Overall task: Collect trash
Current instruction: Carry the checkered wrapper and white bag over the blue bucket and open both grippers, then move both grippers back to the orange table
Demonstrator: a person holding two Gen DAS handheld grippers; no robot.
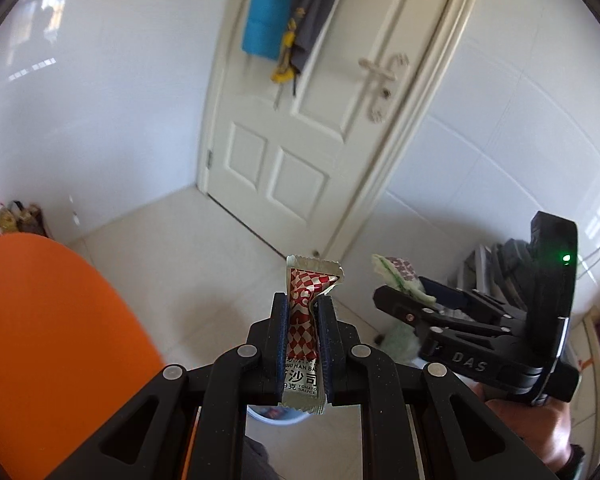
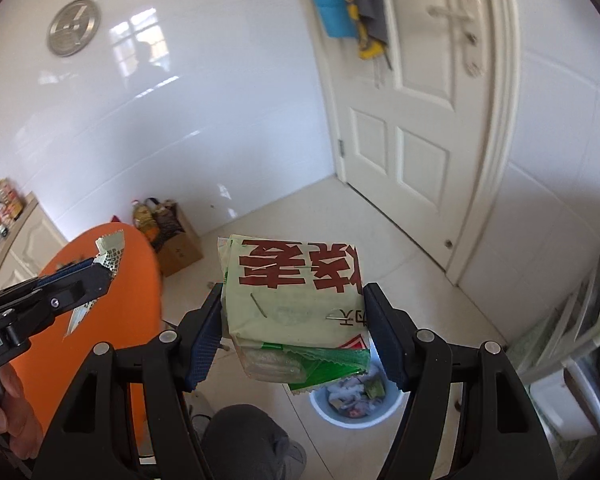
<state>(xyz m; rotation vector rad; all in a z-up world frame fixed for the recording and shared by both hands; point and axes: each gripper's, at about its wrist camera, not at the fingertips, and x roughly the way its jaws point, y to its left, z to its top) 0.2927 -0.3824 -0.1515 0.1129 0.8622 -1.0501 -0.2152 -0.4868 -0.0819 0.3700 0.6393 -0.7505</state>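
My left gripper (image 1: pixel 303 304) is shut on a red-and-white tomato sauce packet (image 1: pixel 305 320) and holds it upright in the air. It also shows in the right wrist view (image 2: pixel 104 266) with the packet (image 2: pixel 110 254) over the orange table. My right gripper (image 2: pixel 294 292) is shut on a pale green folded wrapper with red characters (image 2: pixel 296 284), green foil hanging below it. The right gripper also shows in the left wrist view (image 1: pixel 400 286). A light blue trash bin (image 2: pixel 358 402) with trash in it stands on the floor below both grippers; its rim shows under the left gripper (image 1: pixel 274 416).
An orange round table (image 1: pixel 52 332) is at the left. A white door (image 1: pixel 312 120) with hanging clothes is ahead. A cardboard box (image 2: pixel 178 250) and bottles stand by the wall. A white rack (image 2: pixel 572 344) is at the right. A person's leg (image 2: pixel 244 440) is below.
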